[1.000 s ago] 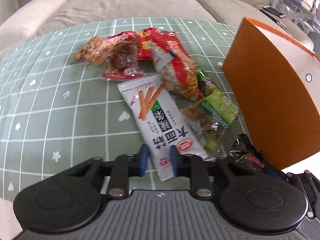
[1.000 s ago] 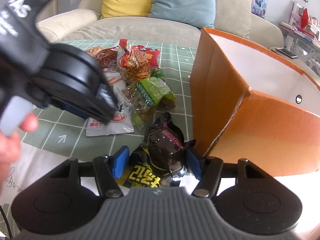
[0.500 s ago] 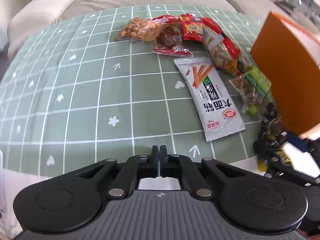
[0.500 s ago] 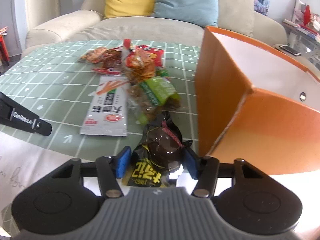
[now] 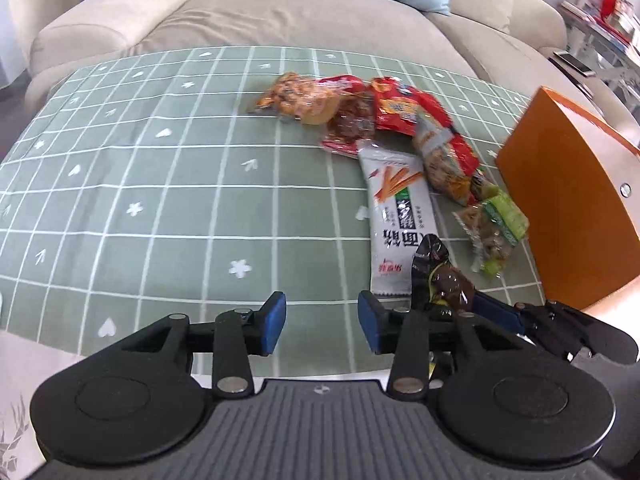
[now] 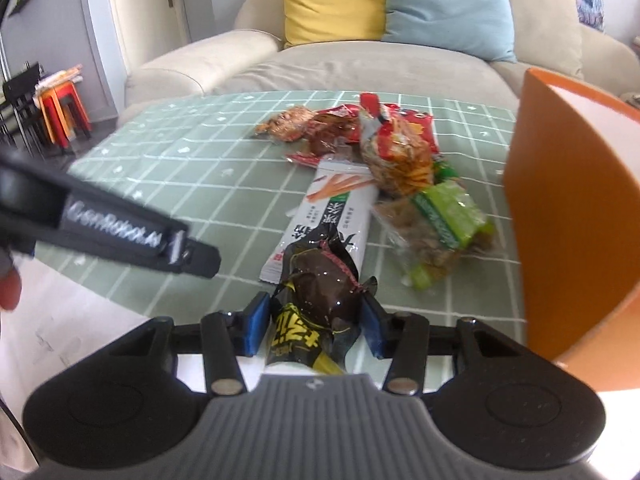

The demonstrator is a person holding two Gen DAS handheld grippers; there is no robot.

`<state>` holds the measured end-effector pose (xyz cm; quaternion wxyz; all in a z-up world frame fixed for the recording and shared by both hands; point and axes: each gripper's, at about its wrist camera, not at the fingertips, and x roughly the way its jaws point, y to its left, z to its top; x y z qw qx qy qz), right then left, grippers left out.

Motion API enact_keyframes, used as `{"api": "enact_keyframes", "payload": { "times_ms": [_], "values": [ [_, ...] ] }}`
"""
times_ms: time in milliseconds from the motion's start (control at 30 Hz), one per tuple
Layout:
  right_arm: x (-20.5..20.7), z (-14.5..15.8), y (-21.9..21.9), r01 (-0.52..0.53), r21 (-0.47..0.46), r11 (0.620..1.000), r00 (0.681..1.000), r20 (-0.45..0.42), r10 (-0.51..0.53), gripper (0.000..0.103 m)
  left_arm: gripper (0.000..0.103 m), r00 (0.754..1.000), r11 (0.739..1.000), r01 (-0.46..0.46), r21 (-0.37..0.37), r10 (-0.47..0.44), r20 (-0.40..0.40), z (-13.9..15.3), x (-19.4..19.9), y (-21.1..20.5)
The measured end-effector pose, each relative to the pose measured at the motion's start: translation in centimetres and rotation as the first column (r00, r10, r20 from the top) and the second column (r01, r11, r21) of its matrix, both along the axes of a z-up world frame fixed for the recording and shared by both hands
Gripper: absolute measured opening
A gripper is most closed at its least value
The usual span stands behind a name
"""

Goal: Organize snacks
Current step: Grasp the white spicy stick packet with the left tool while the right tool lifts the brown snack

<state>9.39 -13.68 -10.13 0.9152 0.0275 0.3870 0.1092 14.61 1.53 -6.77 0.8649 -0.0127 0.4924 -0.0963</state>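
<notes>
My right gripper (image 6: 314,326) is shut on a dark brown snack packet (image 6: 320,284) and holds it above the table's near edge; the packet also shows in the left wrist view (image 5: 440,280). My left gripper (image 5: 322,322) is open and empty over the green checked tablecloth (image 5: 160,200), left of the right gripper. A white breadstick packet (image 5: 400,216), a green packet (image 5: 496,224) and red and orange packets (image 5: 360,108) lie in a heap. An orange box (image 5: 576,208) stands at the right, open at the top (image 6: 580,184).
A beige sofa (image 5: 280,12) with a yellow cushion (image 6: 332,0) and a blue cushion (image 6: 448,4) stands behind the table. The left gripper's body (image 6: 108,228) crosses the left of the right wrist view. Red stools (image 6: 60,108) stand far left.
My left gripper was shut half a second ago and is now open, a little closer to the snacks. My right gripper has closed on the dark packet and lifted it slightly.
</notes>
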Motion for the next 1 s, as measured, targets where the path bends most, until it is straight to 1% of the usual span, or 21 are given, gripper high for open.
{"api": "enact_keyframes", "payload": {
  "times_ms": [100,167,233,300,400,467,500,533,600,667,767,833,867,933,967,1000],
  "values": [
    [0.7,0.1,-0.1,-0.027,0.063,0.998,1.000,-0.001,0.027,0.045,0.050,1.000,1.000,-0.015,-0.003,0.015,-0.001,0.0,0.2,0.5],
    [0.8,0.4,-0.4,-0.014,0.072,0.997,1.000,0.007,0.013,0.043,0.051,1.000,1.000,-0.009,-0.008,0.009,0.004,0.1,0.2,0.5],
    [0.6,1.0,-0.8,0.023,0.043,0.999,0.999,0.026,-0.024,0.042,0.056,1.000,1.000,0.014,-0.009,-0.014,0.018,0.3,0.4,0.2],
    [0.4,1.5,-1.3,0.051,0.011,0.999,0.998,0.038,-0.051,0.041,0.065,0.998,0.999,0.054,-0.007,-0.054,0.033,0.4,0.5,-0.5],
    [-0.1,1.9,-1.8,0.093,-0.074,0.993,0.995,0.048,-0.089,0.041,0.072,0.990,0.991,0.130,0.016,-0.131,0.054,0.1,1.3,-2.3],
    [-0.3,1.6,-1.8,0.122,-0.146,0.982,0.992,0.057,-0.115,0.041,0.074,0.984,0.985,0.168,0.038,-0.170,0.059,-0.1,1.9,-3.6],
    [-0.3,1.5,-2.1,0.128,-0.169,0.977,0.991,0.055,-0.120,0.039,0.075,0.980,0.981,0.188,0.043,-0.190,0.059,-0.3,2.3,-4.3],
    [-0.2,1.3,-2.3,0.121,-0.173,0.977,0.992,0.051,-0.114,0.039,0.075,0.977,0.978,0.203,0.044,-0.205,0.059,-0.5,2.6,-4.9],
    [-0.1,1.0,-2.3,0.119,-0.184,0.976,0.992,0.054,-0.110,0.039,0.082,0.974,0.976,0.212,0.058,-0.215,0.063,-0.8,3.4,-5.9],
    [0.0,0.6,-2.2,0.115,-0.207,0.972,0.993,0.055,-0.106,0.040,0.086,0.976,0.976,0.201,0.088,-0.207,0.066,-1.4,4.2,-6.8],
    [0.4,0.1,-2.5,0.113,-0.206,0.972,0.993,0.046,-0.106,0.041,0.086,0.971,0.966,0.218,0.136,-0.229,0.065,-2.1,5.2,-8.0],
    [0.6,-0.1,-2.4,0.109,-0.210,0.972,0.994,0.055,-0.099,0.044,0.087,0.972,0.964,0.217,0.153,-0.228,0.059,-2.6,5.8,-8.3],
    [0.6,-0.1,-2.4,0.106,-0.211,0.972,0.994,0.058,-0.096,0.045,0.087,0.975,0.966,0.209,0.151,-0.219,0.050,-2.8,6.1,-8.3],
    [0.7,-0.2,-2.6,0.103,-0.204,0.974,0.994,0.060,-0.093,0.045,0.087,0.980,0.976,0.184,0.121,-0.191,0.052,-3.0,6.5,-8.0],
    [0.7,-0.3,-2.6,0.101,-0.201,0.974,0.994,0.061,-0.091,0.045,0.086,0.981,0.976,0.178,0.124,-0.186,0.056,-3.1,6.6,-7.9],
    [0.8,-0.3,-2.7,0.100,-0.197,0.975,0.994,0.060,-0.089,0.046,0.080,0.980,0.976,0.182,0.120,-0.190,0.058,-3.0,6.6,-8.0]
  ]
}}
